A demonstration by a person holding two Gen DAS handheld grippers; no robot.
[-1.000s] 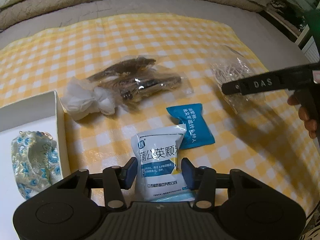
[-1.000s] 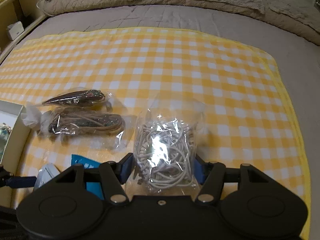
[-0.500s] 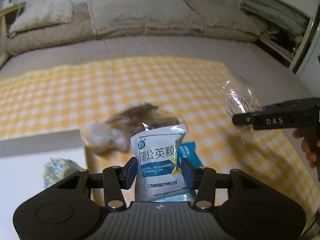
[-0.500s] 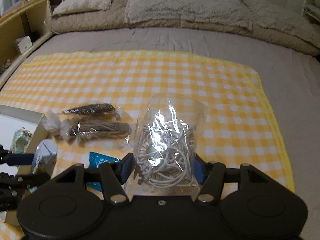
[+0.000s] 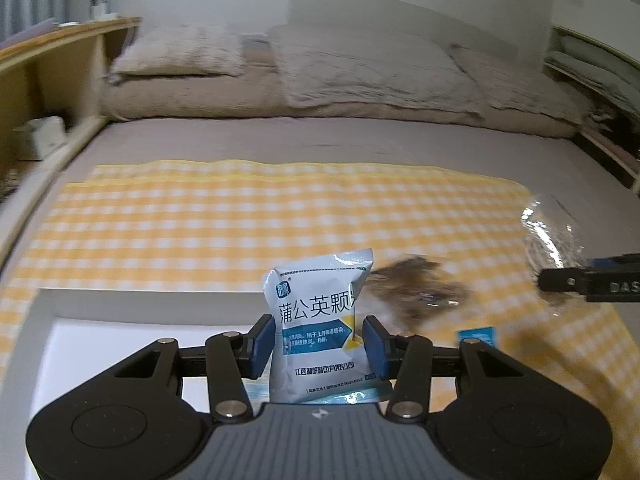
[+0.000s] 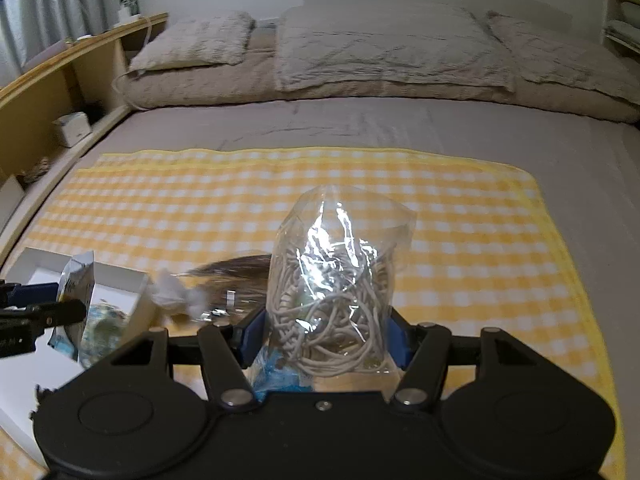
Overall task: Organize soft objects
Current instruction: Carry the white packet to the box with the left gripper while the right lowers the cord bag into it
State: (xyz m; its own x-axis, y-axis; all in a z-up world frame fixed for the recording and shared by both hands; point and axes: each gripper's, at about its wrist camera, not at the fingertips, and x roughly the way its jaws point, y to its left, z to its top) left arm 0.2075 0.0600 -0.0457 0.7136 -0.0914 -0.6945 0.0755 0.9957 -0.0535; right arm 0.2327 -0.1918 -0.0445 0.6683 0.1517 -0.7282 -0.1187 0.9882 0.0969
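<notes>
yellow-and-white checked cloth point(image 6: 460, 240) covers the bed under both my tools. my left gripper point(image 5: 319, 346) pinches a white-and-blue medicine sachet point(image 5: 318, 320) between its 2 blue pads, holding it upright above the white box point(image 5: 100, 336), which has a blue patterned pouch point(image 6: 100, 320) inside. my right gripper point(image 6: 325, 336) clamps a clear bag of white cords point(image 6: 332, 300) off the cloth. a bagged brown bundle point(image 5: 416, 292) lies on the cloth beside the box, blurred, with a small blue packet point(image 5: 478, 334) near it.
</notes>
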